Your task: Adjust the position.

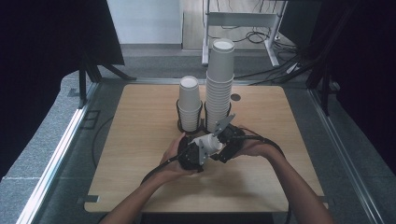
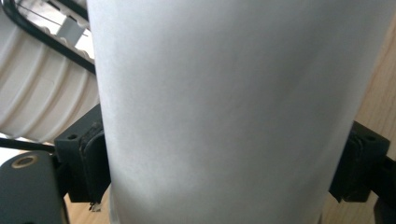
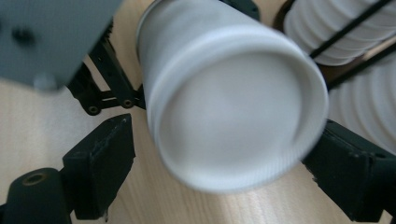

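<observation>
I see the white paper cup (image 1: pixel 211 142) lying on its side just above the worktop (image 1: pixel 140 140), clamped across its wall by my left tongs (image 2: pixel 219 158), in front of the two cup stacks (image 1: pixel 219 84). Its closed base faces my right tongs (image 3: pixel 219 177), whose jaws stand released either side (gap visible on the left). Both hands (image 1: pixel 175 161) meet mid-worktop, forearms angled inward.

I see short cup stack (image 1: pixel 189 103) left of tall stack (image 1: pixel 219 84), held cup (image 1: pixel 210 143) before them on table (image 1: pixel 140 140)
</observation>
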`<state>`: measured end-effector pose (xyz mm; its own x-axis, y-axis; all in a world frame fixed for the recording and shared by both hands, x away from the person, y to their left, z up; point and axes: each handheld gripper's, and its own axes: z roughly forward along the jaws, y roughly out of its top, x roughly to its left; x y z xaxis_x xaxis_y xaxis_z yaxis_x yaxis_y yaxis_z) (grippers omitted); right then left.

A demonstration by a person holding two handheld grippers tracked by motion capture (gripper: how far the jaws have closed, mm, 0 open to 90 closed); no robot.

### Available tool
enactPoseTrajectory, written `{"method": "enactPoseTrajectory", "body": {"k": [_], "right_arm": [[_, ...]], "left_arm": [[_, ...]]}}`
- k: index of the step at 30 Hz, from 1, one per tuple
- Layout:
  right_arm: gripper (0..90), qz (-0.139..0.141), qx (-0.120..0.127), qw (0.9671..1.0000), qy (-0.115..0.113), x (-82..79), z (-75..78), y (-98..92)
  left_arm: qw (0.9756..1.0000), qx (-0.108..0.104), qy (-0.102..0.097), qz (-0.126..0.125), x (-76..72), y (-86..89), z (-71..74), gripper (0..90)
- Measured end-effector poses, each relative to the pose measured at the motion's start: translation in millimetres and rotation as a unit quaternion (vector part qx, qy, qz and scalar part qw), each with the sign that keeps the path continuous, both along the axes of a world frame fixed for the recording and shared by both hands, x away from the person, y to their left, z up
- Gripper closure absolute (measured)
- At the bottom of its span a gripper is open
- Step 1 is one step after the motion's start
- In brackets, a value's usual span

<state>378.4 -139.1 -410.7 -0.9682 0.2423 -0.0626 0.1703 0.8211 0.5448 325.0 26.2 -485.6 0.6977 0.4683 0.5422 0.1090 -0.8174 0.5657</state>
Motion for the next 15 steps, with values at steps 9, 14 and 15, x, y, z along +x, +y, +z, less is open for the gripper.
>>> {"method": "enactPoseTrajectory", "body": {"k": [9, 14, 15], "right_arm": [[13.1, 0.025, -0.031, 0.9987, 0.031, 1.9, -9.5, 12.8], [17.3, 0.028, -0.044, 0.9979, 0.039, 3.4, -13.2, 15.9], [17.5, 0.025, -0.047, 0.9976, 0.043, 3.6, -14.3, 15.9]], "left_arm": [[0.9978, 0.051, -0.039, -0.015, -10.5, -11.4, -3.8, 12.3], [0.9984, 0.011, -0.052, -0.018, -13.6, -19.2, -9.0, 12.2], [0.9986, 0.012, -0.049, -0.019, -13.4, -19.5, -9.0, 12.2]]}}
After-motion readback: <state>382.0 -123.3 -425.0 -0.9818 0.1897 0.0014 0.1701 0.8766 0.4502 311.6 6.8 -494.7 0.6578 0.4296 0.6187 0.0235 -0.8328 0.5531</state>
